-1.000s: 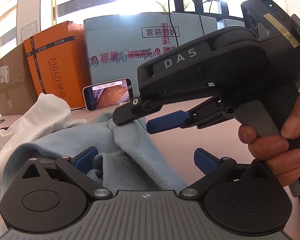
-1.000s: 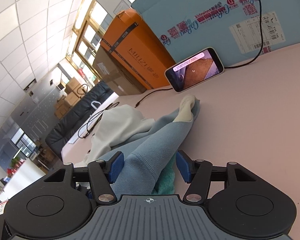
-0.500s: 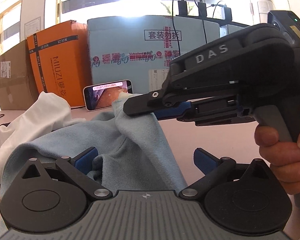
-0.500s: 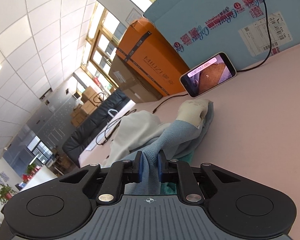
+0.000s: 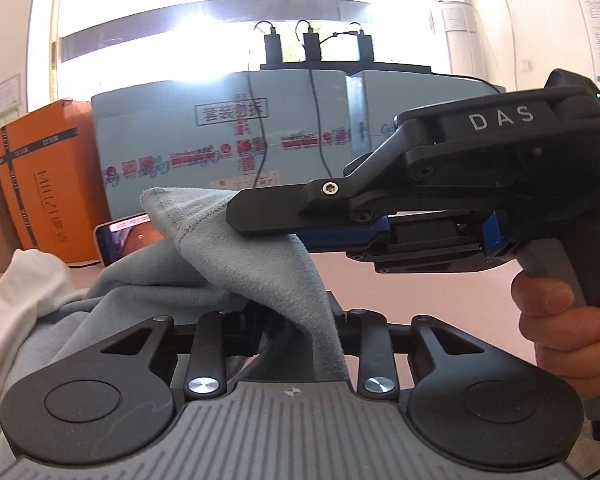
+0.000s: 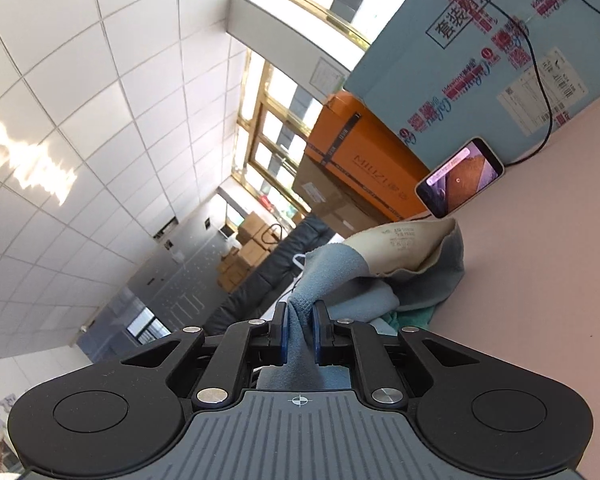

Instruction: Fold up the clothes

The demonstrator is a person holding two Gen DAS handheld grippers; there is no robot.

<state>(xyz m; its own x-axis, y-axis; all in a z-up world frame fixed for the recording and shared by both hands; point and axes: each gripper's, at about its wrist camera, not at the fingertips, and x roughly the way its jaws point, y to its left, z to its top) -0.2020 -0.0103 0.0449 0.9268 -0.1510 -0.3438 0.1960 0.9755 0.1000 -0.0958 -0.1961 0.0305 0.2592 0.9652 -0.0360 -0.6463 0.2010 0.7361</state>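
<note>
A light blue garment (image 5: 236,248) lies bunched on the pink table (image 5: 420,300). My left gripper (image 5: 288,312) is closing, with a fold of the blue cloth running between its jaws and hiding the pads. Seen from the side, my right gripper (image 5: 260,224) is shut on a raised corner of the same garment, and a person's hand (image 5: 560,320) holds its handle. In the right wrist view my right gripper (image 6: 300,316) pinches the blue garment (image 6: 332,268), whose cream inner lining (image 6: 404,248) shows beyond.
A white garment (image 5: 24,280) lies at the left. At the back of the table an orange box (image 5: 48,184) and a pale blue carton (image 5: 204,148) stand, with a lit phone (image 6: 460,176) leaning against them. A green cloth (image 6: 412,314) peeks out under the blue one.
The left jaws have swung from wide apart to close together on the blue cloth. The right gripper shut on the garment's corner and lifted it up and to the right.
</note>
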